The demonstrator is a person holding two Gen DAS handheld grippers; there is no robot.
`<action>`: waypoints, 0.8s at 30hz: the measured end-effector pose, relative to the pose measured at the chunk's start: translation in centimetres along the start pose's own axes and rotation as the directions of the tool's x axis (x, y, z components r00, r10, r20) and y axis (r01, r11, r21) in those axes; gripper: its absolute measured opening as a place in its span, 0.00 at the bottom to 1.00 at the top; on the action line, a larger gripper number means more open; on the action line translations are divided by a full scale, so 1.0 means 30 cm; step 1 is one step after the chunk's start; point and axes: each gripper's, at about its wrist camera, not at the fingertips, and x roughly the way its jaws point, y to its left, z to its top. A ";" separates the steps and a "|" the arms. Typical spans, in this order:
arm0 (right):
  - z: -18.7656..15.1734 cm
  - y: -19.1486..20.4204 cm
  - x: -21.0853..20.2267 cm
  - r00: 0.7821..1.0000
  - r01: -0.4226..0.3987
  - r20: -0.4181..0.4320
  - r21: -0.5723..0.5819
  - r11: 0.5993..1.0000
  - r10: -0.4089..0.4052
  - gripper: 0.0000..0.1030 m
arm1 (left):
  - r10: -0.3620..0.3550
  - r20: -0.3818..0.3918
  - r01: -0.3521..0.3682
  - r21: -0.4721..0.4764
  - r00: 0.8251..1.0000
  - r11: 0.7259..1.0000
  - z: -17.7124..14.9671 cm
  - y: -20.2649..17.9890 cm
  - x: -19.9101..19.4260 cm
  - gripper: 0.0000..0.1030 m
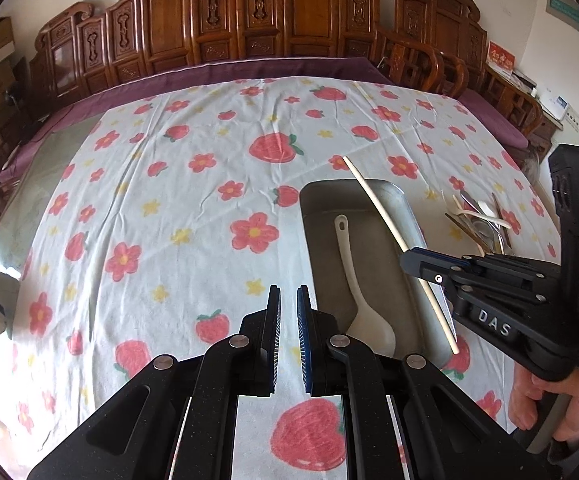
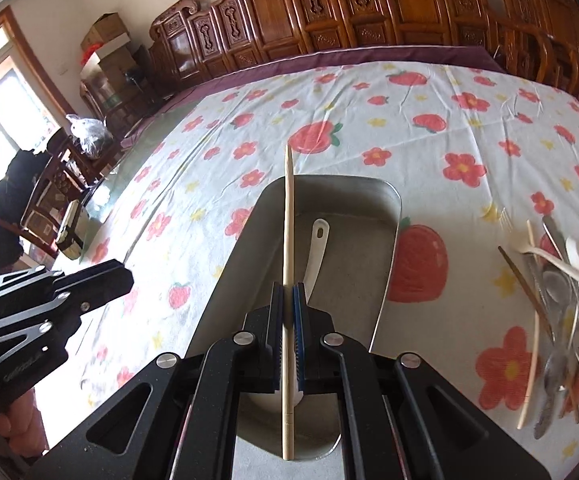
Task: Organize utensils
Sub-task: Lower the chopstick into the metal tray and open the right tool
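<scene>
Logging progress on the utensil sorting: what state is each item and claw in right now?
Right claw: shut on chopstick.
Chopstick: held above tray.
Left claw: open, holding nothing.
Tray: holds one white spoon.
Utensil pile: unsorted, on tablecloth beside tray.

Carved wooden screen (image 1: 217, 20) behind strawberry-print tablecloth (image 1: 149, 200)

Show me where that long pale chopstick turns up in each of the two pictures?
Left wrist view: the chopstick slants across the right side, held over the metal tray by the right gripper.
Right wrist view: chopstick runs upright at centre.
Shared landmark: the white spoon in the tray.
</scene>
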 end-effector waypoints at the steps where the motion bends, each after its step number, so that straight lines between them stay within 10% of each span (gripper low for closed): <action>1: 0.001 -0.003 0.005 1.000 -0.001 0.000 0.006 1.000 0.001 0.06 | 0.000 0.001 0.000 -0.001 1.000 1.000 -0.001 0.003 -0.002 0.08; 21: -0.111 -0.183 -0.261 0.997 0.038 0.070 -0.133 0.990 -0.029 0.18 | -0.077 0.040 0.075 0.045 0.996 0.996 -0.043 -0.164 -0.063 0.08; 24: -0.147 -0.267 -0.334 0.994 0.075 0.093 -0.133 0.988 -0.063 0.18 | -0.099 0.050 0.096 0.054 0.994 0.994 -0.051 -0.208 -0.070 0.29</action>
